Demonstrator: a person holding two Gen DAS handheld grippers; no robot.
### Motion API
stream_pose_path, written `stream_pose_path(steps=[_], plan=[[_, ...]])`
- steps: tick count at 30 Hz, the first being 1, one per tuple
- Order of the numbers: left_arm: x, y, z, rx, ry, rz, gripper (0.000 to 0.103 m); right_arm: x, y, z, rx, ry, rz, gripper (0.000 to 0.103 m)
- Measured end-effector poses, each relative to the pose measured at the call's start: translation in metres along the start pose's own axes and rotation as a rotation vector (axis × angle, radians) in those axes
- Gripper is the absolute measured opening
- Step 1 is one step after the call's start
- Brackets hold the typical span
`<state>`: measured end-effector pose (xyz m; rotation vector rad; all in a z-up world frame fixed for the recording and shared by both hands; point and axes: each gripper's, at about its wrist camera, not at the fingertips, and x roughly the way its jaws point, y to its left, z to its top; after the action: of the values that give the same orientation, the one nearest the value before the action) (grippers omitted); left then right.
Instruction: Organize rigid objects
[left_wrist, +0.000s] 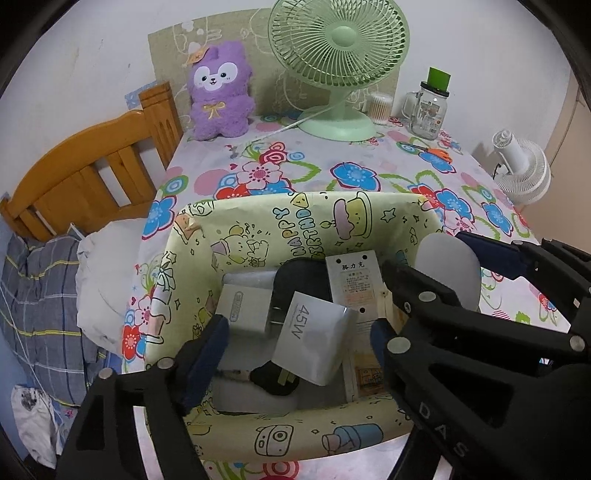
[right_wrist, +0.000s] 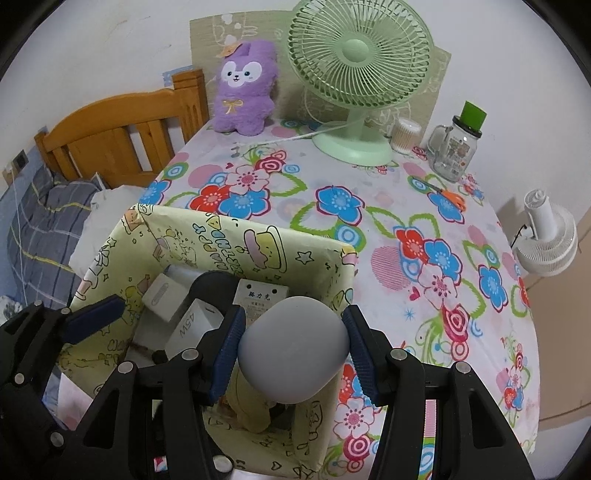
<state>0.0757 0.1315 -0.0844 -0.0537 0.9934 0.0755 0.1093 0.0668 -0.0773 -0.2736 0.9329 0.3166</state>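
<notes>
My left fingers (left_wrist: 295, 339) stand wide over the white 45W charger (left_wrist: 314, 343) in the yellow box (left_wrist: 258, 428) on the desk (right_wrist: 406, 229); my right fingers (right_wrist: 293, 347) clamp a grey rounded case (right_wrist: 293, 350) over the box's right wall — released here, it might catch that rim and tumble out.

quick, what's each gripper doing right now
left gripper: open, holding nothing, above the yellow cartoon-print box.
right gripper: shut on the smooth grey rounded object.
</notes>
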Motion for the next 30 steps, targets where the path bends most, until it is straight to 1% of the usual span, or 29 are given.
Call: stream_pose_path(steps=[2,5,9,11,15,17,18,19,21,30], plan=[[0.000,0.000,0.000,0.001,0.000,0.000,0.087,0.000,0.000,0.000,-0.002,-0.001,0.002,0.059],[-0.002,0.000,-0.001,0.005,-0.004,0.001,0.090,-0.002,0.002,-0.001,-0.008,-0.005,0.024,0.060],[-0.005,0.000,-0.005,0.003,0.002,-0.011,0.092,-0.003,0.003,-0.004,0.000,0.006,0.062,0.060],[-0.007,-0.002,-0.007,0.010,-0.001,-0.011,0.092,-0.003,0.003,-0.005,0.005,0.018,0.073,0.061],[-0.013,-0.007,-0.010,0.012,-0.010,-0.019,0.092,-0.009,0.001,-0.008,-0.001,0.010,0.093,0.065],[-0.016,-0.009,-0.012,0.016,-0.018,-0.011,0.092,-0.013,-0.002,-0.011,0.013,0.008,0.077,0.075],[-0.018,-0.011,-0.012,0.019,-0.024,-0.010,0.092,-0.017,-0.003,-0.013,0.024,0.003,0.059,0.084],[-0.021,-0.013,-0.012,0.024,-0.030,-0.011,0.092,-0.019,-0.004,-0.014,0.026,-0.005,0.055,0.086],[-0.025,-0.017,-0.014,0.031,-0.040,-0.010,0.093,-0.025,-0.009,-0.017,0.029,-0.018,0.055,0.086],[-0.039,-0.045,-0.022,0.067,-0.088,-0.020,0.093,-0.044,-0.034,-0.035,0.077,-0.027,0.029,0.087]])
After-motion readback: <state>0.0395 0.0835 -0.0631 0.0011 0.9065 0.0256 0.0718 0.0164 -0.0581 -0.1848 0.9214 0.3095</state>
